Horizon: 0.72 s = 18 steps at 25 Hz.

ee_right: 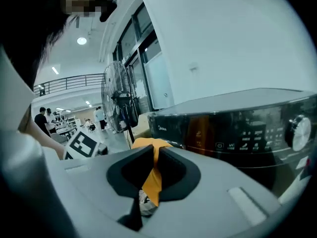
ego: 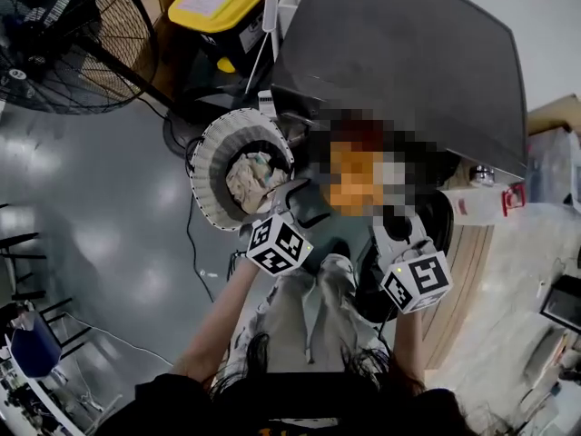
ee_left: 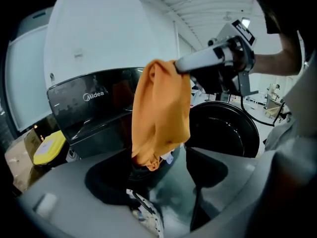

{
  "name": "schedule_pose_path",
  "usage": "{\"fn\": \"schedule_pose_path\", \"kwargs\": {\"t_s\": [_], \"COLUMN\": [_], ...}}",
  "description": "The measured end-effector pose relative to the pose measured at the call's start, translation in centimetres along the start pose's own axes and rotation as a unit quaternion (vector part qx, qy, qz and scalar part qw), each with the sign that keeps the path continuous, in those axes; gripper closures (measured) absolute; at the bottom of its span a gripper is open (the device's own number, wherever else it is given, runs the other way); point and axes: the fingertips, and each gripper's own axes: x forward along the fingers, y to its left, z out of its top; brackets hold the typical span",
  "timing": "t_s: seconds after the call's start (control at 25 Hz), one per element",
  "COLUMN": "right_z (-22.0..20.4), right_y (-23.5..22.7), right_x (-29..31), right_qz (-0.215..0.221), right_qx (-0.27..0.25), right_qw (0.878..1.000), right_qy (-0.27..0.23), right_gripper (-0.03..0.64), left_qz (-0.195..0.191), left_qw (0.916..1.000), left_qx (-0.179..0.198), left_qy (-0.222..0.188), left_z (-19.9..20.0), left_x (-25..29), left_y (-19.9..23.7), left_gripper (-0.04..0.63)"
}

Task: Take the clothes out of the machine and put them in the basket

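An orange garment point(ee_left: 161, 113) hangs in the air in front of the dark Midea washing machine point(ee_left: 94, 103). My right gripper point(ee_right: 154, 155) is shut on the garment's upper edge point(ee_right: 152, 180); in the left gripper view it reaches in from the upper right point(ee_left: 218, 58). My left gripper point(ee_left: 158, 177) is open, its jaws wide apart, and the garment's lower end dangles just in front of them. The machine's round black door opening point(ee_left: 228, 128) lies behind. In the head view, the round basket point(ego: 211, 153) holds pale clothes point(ego: 254, 178), left of the machine point(ego: 399, 53). A mosaic patch hides the garment there.
A large floor fan point(ego: 54, 34) stands at the far left, and a yellow-lidded box point(ego: 218, 3) sits behind the basket. A thin cable point(ego: 192, 243) runs over the grey floor. People point(ee_right: 42, 118) stand far off in the hall.
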Motion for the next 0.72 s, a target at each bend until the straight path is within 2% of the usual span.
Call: {"fn": "schedule_pose_path", "kwargs": {"t_s": [0.24, 0.36, 0.48, 0.56, 0.68, 0.72], "right_z": [5.7, 9.1, 12.6, 14.6, 16.1, 16.2], "right_y": [0.1, 0.2, 0.8, 1.5, 2.0, 1.9], "right_x": [-4.6, -7.1, -9.0, -9.9, -11.1, -11.4], "right_qz": [0.008, 0.014, 0.020, 0.027, 0.034, 0.033], "right_qx": [0.018, 0.015, 0.007, 0.016, 0.002, -0.006], "right_qw": [0.998, 0.994, 0.990, 0.988, 0.987, 0.987], "right_qy": [-0.067, -0.103, -0.136, -0.153, -0.158, -0.155], "right_gripper": [0.566, 0.566, 0.566, 0.566, 0.566, 0.566], "left_qz": [-0.013, 0.001, 0.013, 0.000, -0.033, -0.042], "left_qw": [0.9996, 0.9996, 0.9991, 0.9991, 0.9994, 0.9991], "left_qx": [0.004, 0.007, 0.025, 0.028, 0.004, 0.000], "left_qy": [0.025, 0.027, 0.032, 0.032, 0.007, 0.000], "left_z": [-0.8, -0.6, 0.1, 0.6, 2.3, 2.9], "left_x": [3.7, 5.5, 7.5, 9.0, 10.4, 10.5], "left_y": [0.1, 0.2, 0.0, -0.7, -2.5, -3.2], "left_gripper": [0.233, 0.222, 0.222, 0.222, 0.227, 0.272]}}
